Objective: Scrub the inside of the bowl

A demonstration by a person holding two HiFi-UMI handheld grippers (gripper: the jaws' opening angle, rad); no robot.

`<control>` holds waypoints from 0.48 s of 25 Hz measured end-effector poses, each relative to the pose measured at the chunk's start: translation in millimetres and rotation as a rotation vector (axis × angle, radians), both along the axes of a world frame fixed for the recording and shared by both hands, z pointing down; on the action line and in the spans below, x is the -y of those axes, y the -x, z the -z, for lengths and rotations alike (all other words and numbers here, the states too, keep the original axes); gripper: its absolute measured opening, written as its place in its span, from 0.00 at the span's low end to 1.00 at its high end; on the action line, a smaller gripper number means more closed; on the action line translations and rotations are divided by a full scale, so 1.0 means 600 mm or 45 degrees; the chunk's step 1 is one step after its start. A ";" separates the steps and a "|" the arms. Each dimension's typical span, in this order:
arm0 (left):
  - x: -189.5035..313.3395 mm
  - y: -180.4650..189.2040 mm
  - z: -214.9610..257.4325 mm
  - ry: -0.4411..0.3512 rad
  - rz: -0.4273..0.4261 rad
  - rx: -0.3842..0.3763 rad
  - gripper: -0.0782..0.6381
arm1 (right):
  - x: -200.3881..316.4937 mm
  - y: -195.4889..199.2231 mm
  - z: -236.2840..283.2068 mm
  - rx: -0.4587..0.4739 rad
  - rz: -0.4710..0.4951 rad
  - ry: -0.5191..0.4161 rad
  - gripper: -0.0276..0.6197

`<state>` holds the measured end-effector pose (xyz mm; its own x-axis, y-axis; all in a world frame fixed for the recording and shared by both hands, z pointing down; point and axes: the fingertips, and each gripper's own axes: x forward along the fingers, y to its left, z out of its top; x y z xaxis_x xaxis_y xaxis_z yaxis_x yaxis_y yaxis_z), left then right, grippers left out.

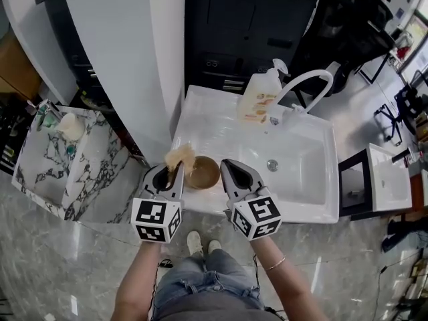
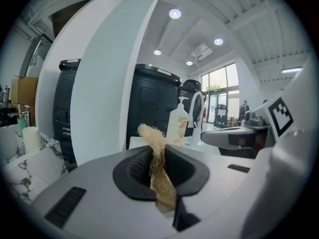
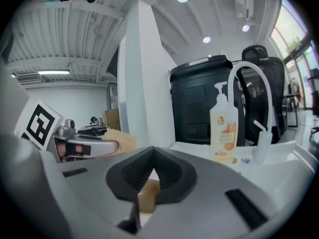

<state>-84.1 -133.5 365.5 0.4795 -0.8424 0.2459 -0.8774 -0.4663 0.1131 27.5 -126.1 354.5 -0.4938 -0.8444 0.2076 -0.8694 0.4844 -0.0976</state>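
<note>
**Both jaws clamped: loofah on the left, bowl rim on the right**

The left gripper (image 2: pixel 158 159) has its jaws closed on a strip of straw-coloured loofah scrubber (image 2: pixel 155 144), whose frayed end sticks up past the tips. The right gripper (image 3: pixel 149 182) has its jaws pressed together on a tan edge, the rim of the brown bowl (image 3: pixel 148 196).

Only the head view shows the whole bowl (image 1: pixel 204 174). It sits between the two grippers at the near left part of the white sink (image 1: pixel 200 116), with the loofah scrubber (image 1: pixel 180 156) just above its left rim. There the left gripper (image 1: pixel 166 177) and the right gripper (image 1: pixel 234 172) lie side by side, each cube carrying black square markers.

Behind the basin stand a pump soap bottle (image 1: pixel 259 99) and a curved white faucet (image 1: pixel 311 77). The right gripper view gives the soap bottle (image 3: pixel 223 129) best: its label pictures an orange, but the writing is too small to read. A marbled counter (image 1: pixel 50 169) lies to the left.
</note>
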 end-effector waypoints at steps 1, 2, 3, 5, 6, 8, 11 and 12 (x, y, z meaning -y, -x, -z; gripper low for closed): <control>-0.003 0.001 0.005 -0.011 0.003 0.002 0.18 | -0.003 -0.001 0.010 0.011 0.002 -0.027 0.06; -0.006 0.002 0.010 -0.023 0.007 0.002 0.17 | -0.006 -0.003 0.020 0.021 0.002 -0.052 0.06; -0.009 0.003 0.016 -0.036 0.014 -0.001 0.18 | -0.009 -0.005 0.029 0.029 0.002 -0.077 0.06; -0.017 0.005 0.027 -0.060 0.032 -0.008 0.18 | -0.016 -0.014 0.045 0.040 0.003 -0.118 0.06; -0.022 0.007 0.032 -0.071 0.039 -0.009 0.18 | -0.021 -0.018 0.051 0.046 0.003 -0.134 0.06; -0.034 0.008 0.040 -0.089 0.054 -0.006 0.17 | -0.031 -0.027 0.062 0.057 0.008 -0.159 0.06; -0.053 0.007 0.047 -0.106 0.079 -0.001 0.17 | -0.049 -0.040 0.070 0.062 0.022 -0.181 0.06; -0.060 0.006 0.049 -0.110 0.088 0.001 0.18 | -0.056 -0.044 0.072 0.061 0.029 -0.189 0.06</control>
<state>-87.5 -97.4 336.2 0.4191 -0.8917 0.1709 -0.9079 -0.4125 0.0744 54.1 -92.3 311.2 -0.5198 -0.8524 0.0572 -0.8539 0.5163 -0.0648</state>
